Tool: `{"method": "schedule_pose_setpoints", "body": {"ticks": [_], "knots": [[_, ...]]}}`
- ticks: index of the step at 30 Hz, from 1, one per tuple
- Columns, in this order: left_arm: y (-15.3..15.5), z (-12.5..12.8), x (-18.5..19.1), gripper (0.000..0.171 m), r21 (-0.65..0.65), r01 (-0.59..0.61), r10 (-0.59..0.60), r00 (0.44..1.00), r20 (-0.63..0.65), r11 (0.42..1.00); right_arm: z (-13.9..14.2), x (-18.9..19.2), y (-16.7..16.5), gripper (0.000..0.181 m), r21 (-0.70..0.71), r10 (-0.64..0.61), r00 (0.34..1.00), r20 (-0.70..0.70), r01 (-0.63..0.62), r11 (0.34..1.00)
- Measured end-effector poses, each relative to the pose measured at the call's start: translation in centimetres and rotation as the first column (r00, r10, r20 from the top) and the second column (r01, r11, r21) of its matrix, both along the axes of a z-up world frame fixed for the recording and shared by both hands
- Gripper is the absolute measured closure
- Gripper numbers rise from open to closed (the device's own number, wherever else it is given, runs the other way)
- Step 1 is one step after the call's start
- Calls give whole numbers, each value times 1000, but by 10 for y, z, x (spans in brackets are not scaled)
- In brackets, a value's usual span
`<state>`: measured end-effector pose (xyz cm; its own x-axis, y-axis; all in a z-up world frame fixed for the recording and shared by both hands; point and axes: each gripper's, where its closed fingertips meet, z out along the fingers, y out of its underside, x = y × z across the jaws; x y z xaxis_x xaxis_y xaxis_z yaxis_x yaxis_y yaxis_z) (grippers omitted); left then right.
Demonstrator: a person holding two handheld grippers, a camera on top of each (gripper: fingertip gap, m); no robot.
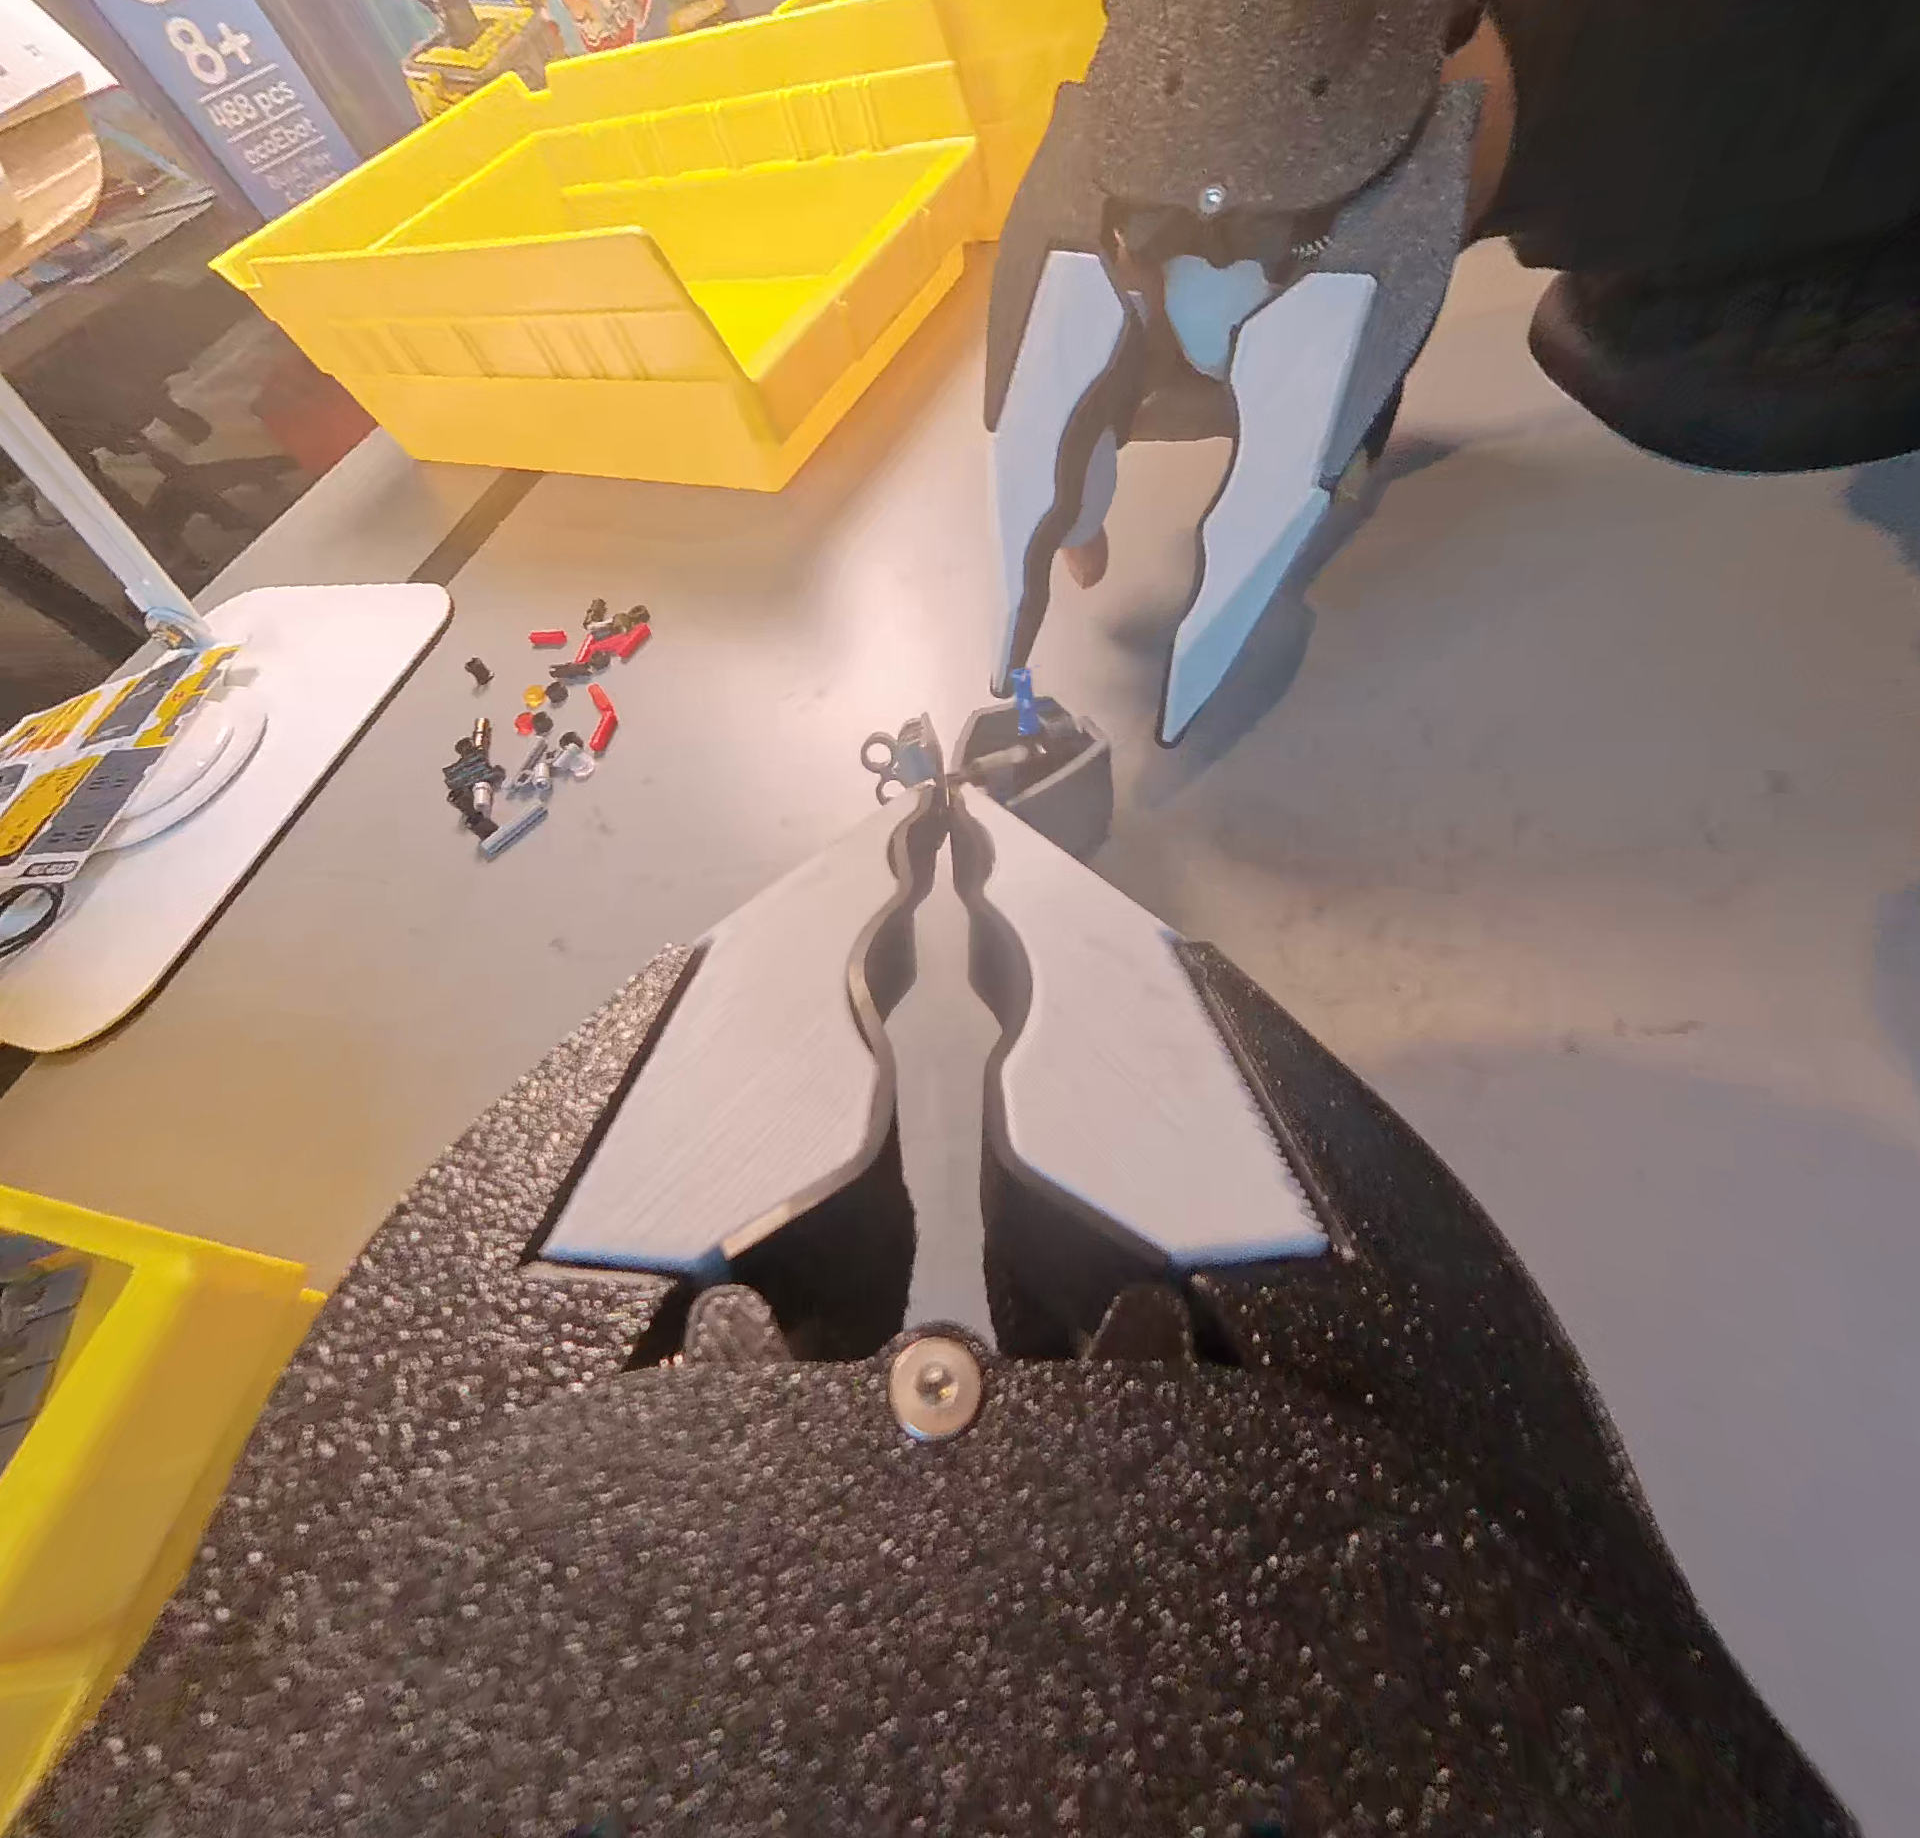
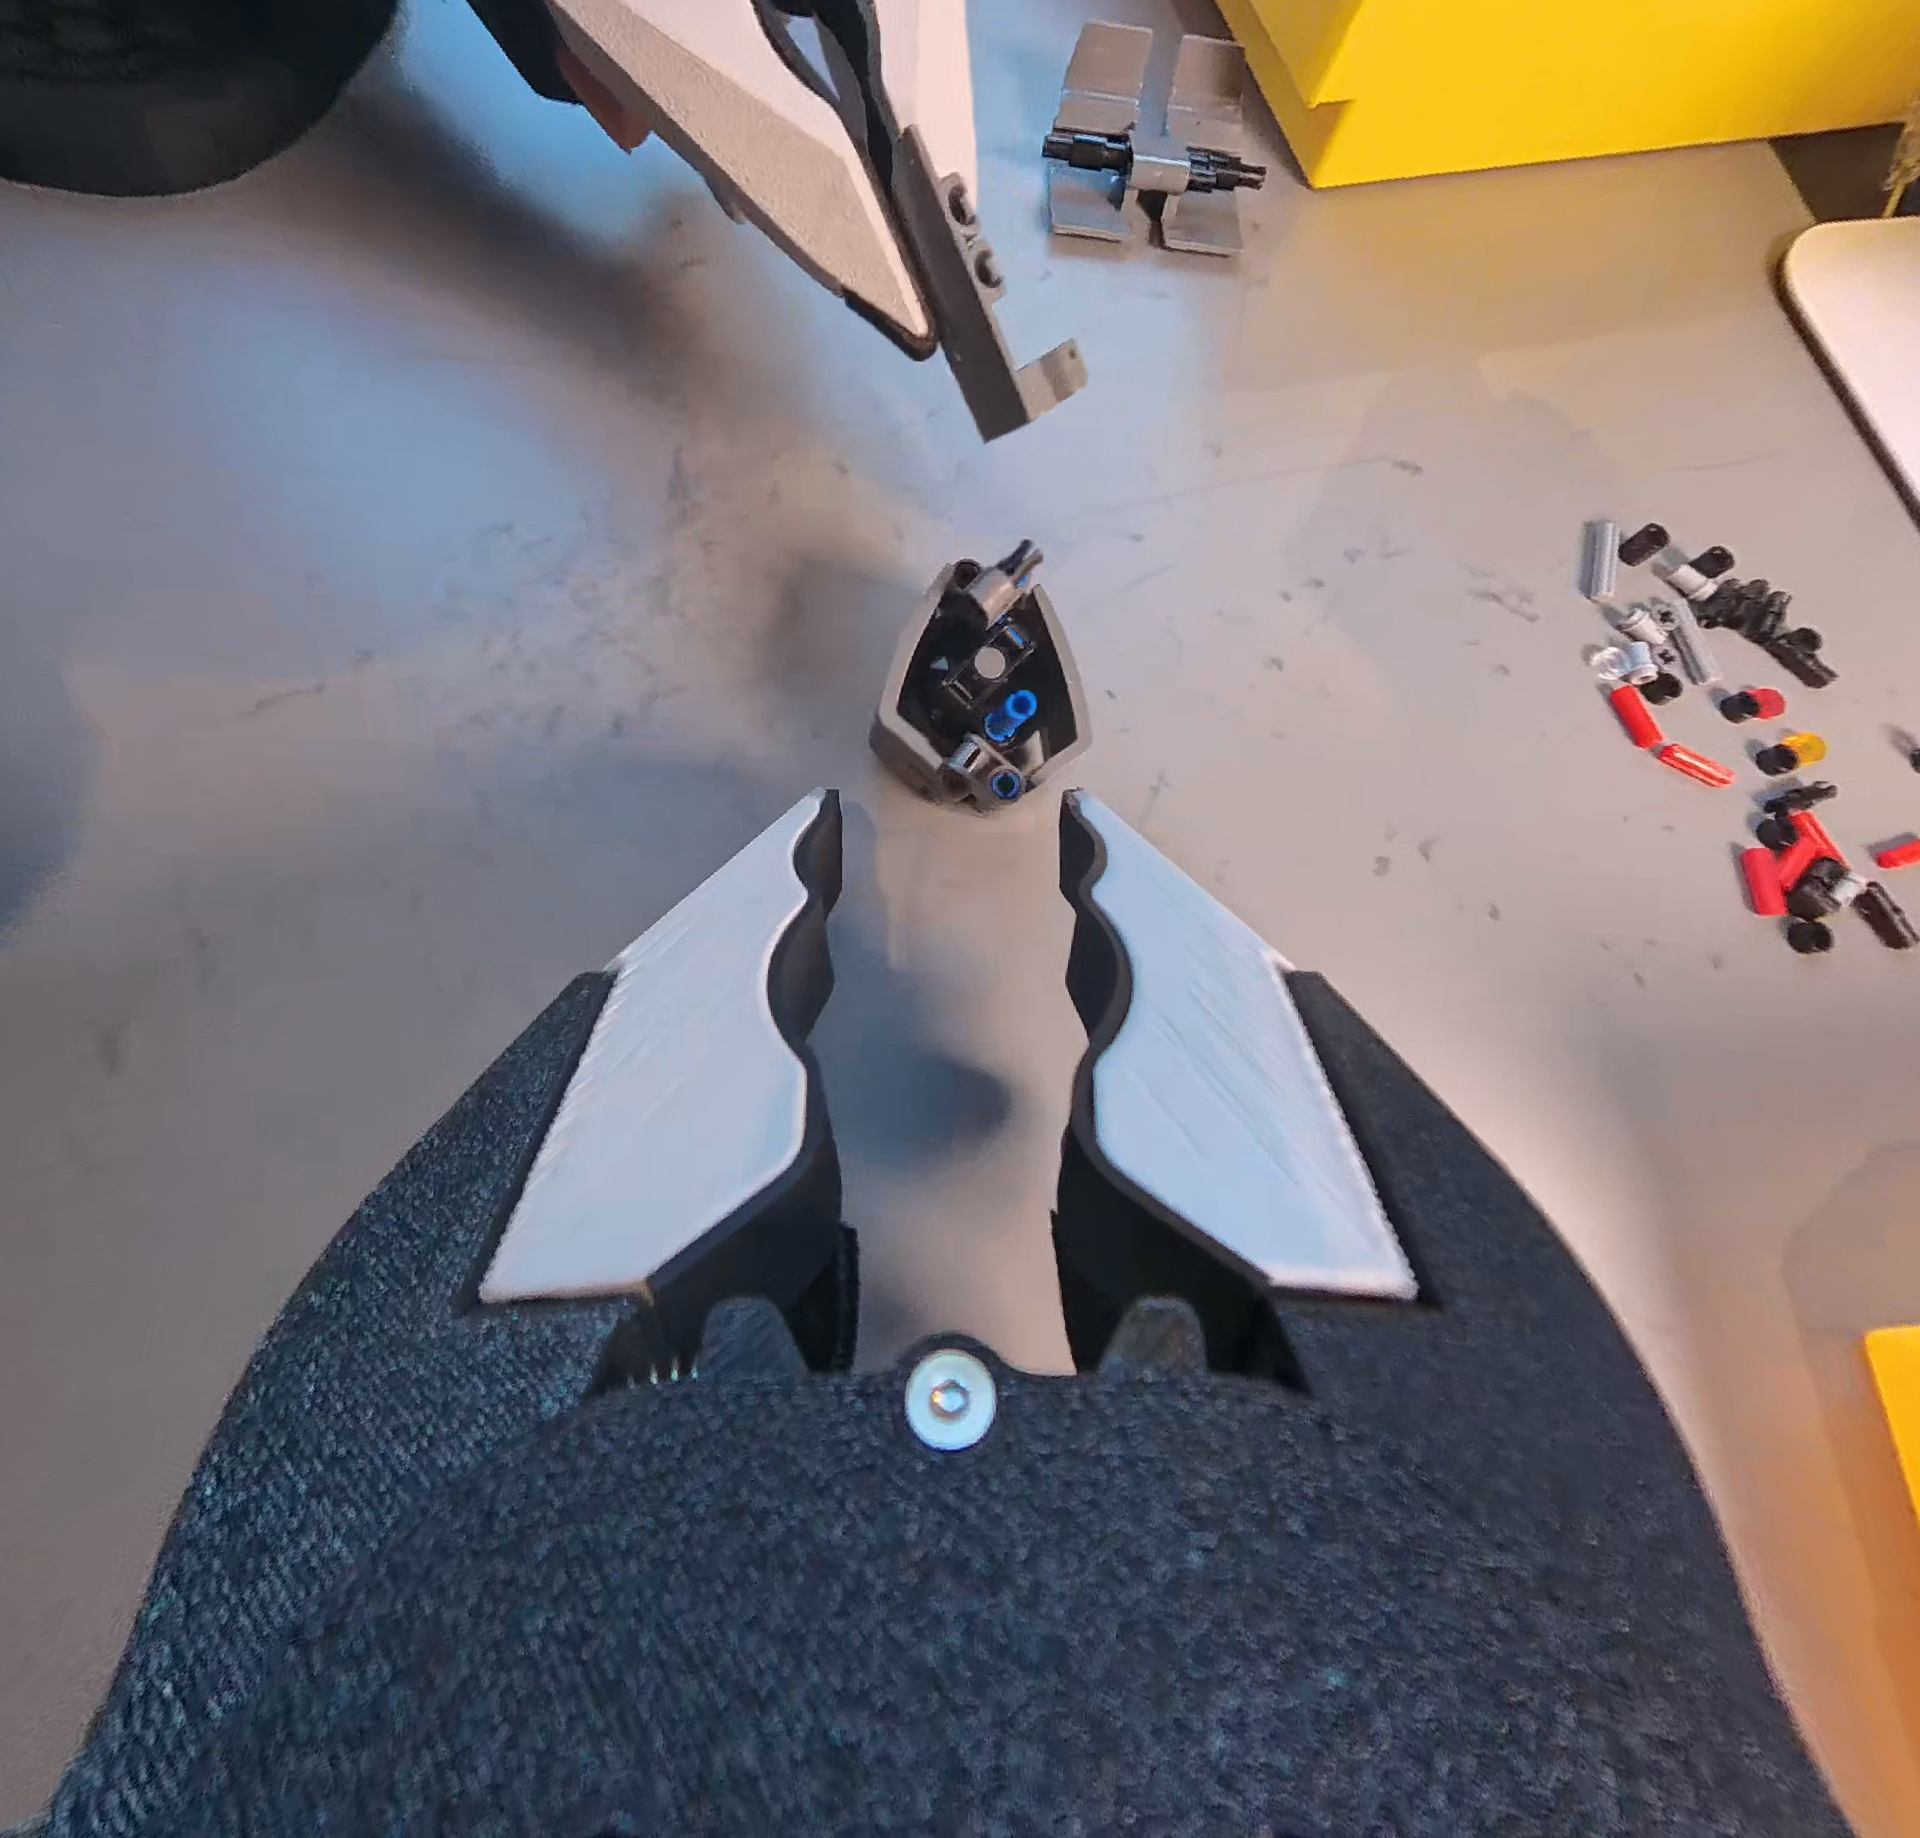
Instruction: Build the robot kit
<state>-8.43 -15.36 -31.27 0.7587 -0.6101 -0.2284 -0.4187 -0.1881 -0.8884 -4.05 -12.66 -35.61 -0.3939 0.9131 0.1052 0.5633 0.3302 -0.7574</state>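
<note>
Right wrist view: dark grey shell assembly (image 2: 977,692), blue pins inside.

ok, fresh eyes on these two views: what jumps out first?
The left gripper, shut on a grey angled beam, hangs over the grey table. Just below, a small dark grey shell assembly with blue pins sits ahead of the open right gripper. Yellow bins and a scatter of small red and black parts flank them.
</note>
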Motion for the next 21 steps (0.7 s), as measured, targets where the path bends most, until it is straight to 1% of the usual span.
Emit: {"method": "schedule_pose_setpoints", "body": {"ticks": [2,4,7,10,15,16,19,21], "knots": [[-3,-2,6,171,-18,34,-34,999,6,999,-1,0,1,139,13,27,999,-24,-27,1000],[-5,-1,10,171,-19,55,-55,998,9,998,-3,-3,5,139,28,9,999,-38,-8,1000],[-6,-4,12,171,-27,59,-59,998,1,998,-5,-9,0,140,36,6,999,-41,-4,999],[-6,-12,11,171,-70,61,-63,998,-13,996,-8,-7,-3,148,88,17,1000,-17,-16,996],[-7,-21,9,171,-105,63,-67,997,-37,993,-3,-1,-5,151,46,49,999,-22,-48,998],[-7,-23,9,171,-109,62,-67,997,-42,992,-4,-2,-2,151,52,43,999,-28,-41,998],[-7,-29,9,171,-126,63,-72,995,-64,990,-7,-5,1,132,37,56,998,-42,-55,998],[-7,-33,9,171,-135,64,-75,994,-80,989,-11,-9,3,124,46,68,997,-39,-67,997]]}}
